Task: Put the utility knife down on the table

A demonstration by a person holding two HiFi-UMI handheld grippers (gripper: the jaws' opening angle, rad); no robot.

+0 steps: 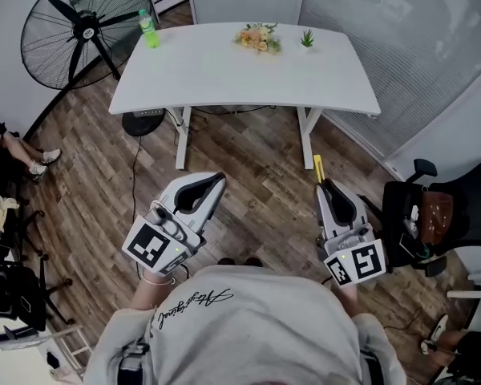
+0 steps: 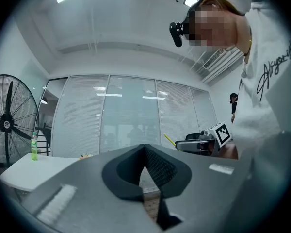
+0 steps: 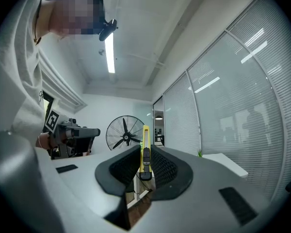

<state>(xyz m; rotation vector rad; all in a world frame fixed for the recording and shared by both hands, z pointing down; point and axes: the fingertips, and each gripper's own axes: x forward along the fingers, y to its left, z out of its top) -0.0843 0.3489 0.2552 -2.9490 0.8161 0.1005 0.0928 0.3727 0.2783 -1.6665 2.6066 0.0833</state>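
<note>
Two grippers hang level above the wood floor (image 1: 256,175) in the head view, both short of the white table (image 1: 224,74). The left gripper (image 1: 202,192) is on the left and the right gripper (image 1: 327,189) on the right, with the yellow utility knife (image 1: 318,168) poking out toward the table.

Left gripper view: jaws pressed together, nothing between them.

Right gripper view: jaws clamped narrow on the utility knife, which stands upright, with a fan (image 3: 125,132) far behind.

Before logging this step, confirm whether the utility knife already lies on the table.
No: the utility knife is clamped in the right gripper, short of the white table.
</note>
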